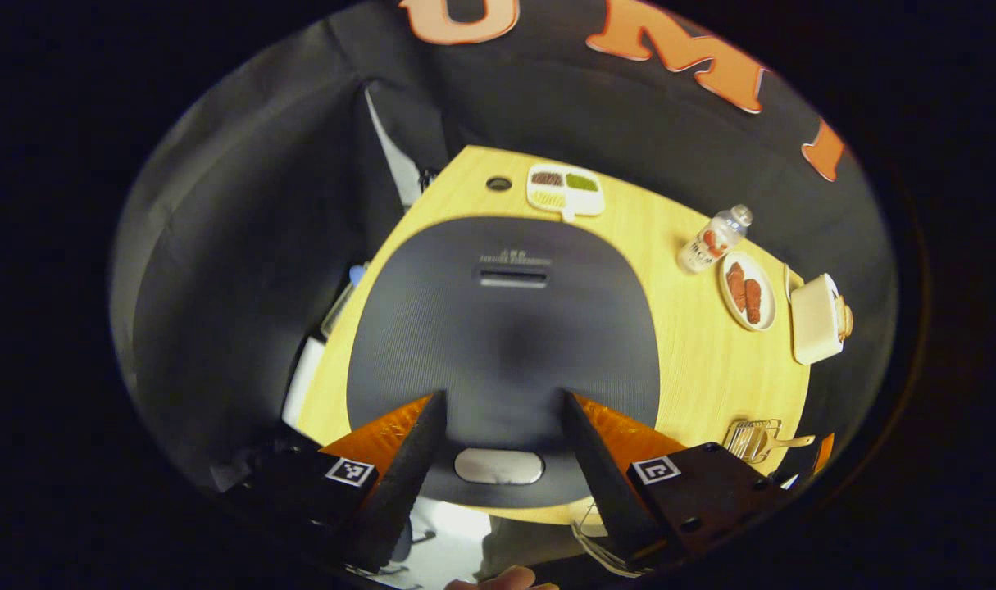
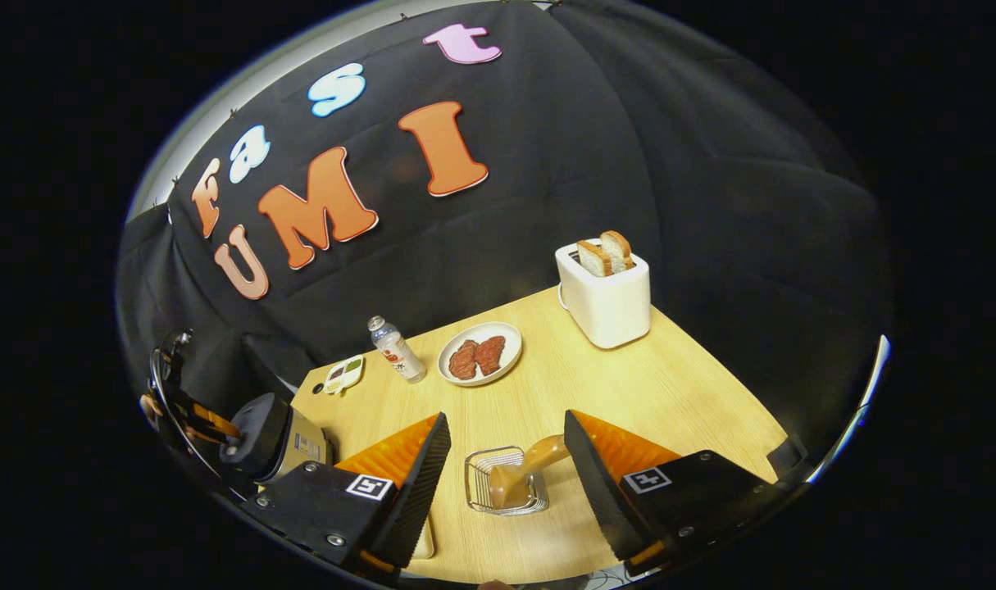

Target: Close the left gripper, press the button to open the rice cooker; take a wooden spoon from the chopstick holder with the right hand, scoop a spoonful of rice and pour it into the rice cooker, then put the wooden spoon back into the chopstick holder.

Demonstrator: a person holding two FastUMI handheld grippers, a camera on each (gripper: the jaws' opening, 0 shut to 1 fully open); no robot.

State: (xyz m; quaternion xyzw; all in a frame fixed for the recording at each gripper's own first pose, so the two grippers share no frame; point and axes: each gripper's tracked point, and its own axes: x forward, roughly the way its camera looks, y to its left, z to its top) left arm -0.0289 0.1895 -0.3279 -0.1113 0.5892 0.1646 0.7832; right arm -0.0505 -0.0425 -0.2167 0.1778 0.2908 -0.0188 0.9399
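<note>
Left gripper [image 1: 502, 447] above closed rice cooker [image 1: 506, 352], jaws spread astride lid button [image 1: 498, 465]; lid lettering too small to read. Right gripper [image 2: 506, 471] jaws spread, wooden spoon [image 2: 524, 475] in wire chopstick holder [image 2: 502, 483] between them on surface [image 2: 670, 393].

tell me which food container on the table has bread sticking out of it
The white toaster at the table's far right: two bread slices stand in its slots. The round plate holds red pieces instead, and the small divided tray holds little portions.
</note>
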